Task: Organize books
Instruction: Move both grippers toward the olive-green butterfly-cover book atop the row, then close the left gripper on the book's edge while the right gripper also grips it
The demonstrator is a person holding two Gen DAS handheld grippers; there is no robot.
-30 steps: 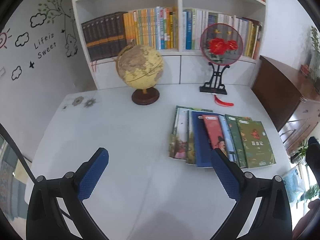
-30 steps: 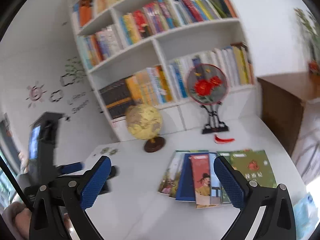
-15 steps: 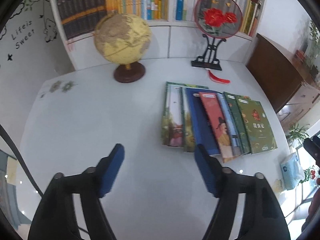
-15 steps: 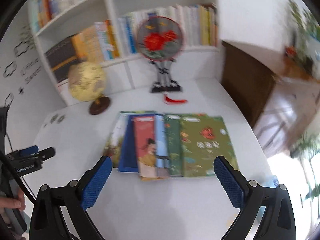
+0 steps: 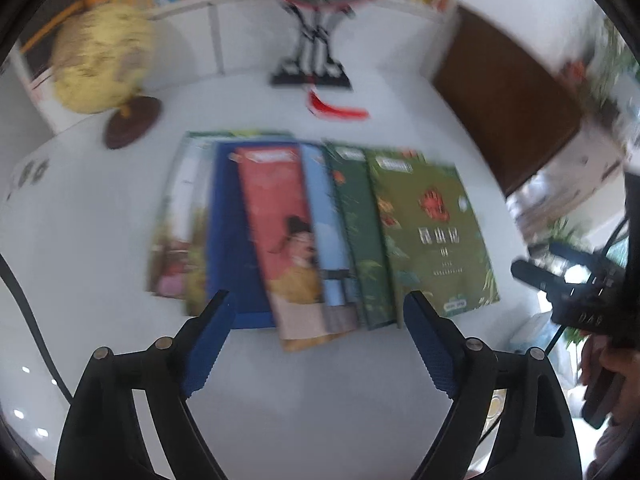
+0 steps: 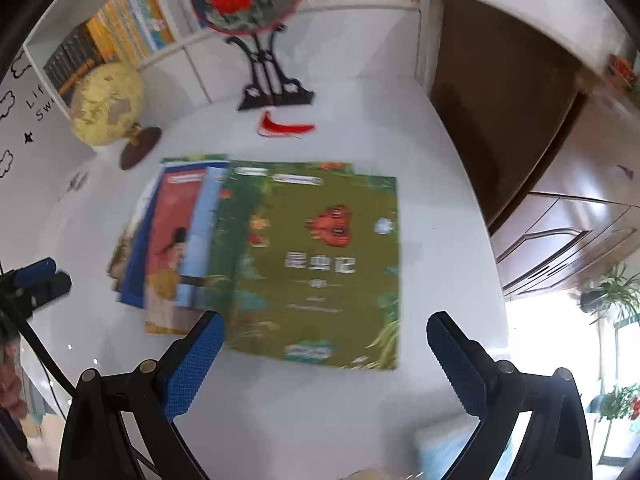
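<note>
Several thin books lie fanned out and overlapping on the white table (image 5: 100, 208). The green book (image 5: 432, 232) lies on top at the right end, also in the right wrist view (image 6: 320, 264). A red book (image 5: 280, 236) and a dark blue book (image 5: 224, 220) lie further left. My left gripper (image 5: 316, 304) is open and empty, hovering over the near edge of the row. My right gripper (image 6: 326, 326) is open and empty above the green book's near edge.
A yellow globe (image 5: 100, 60) stands at the back left. A round red-flower fan on a black stand (image 6: 256, 40) stands at the back, a red tassel (image 6: 284, 126) before it. A bookshelf (image 6: 120, 24) lines the wall; a brown cabinet (image 6: 540, 140) is right.
Both grippers have moved forward and tilted down toward the books, which now look larger. The left gripper has swung right over the row. Both stay open.
</note>
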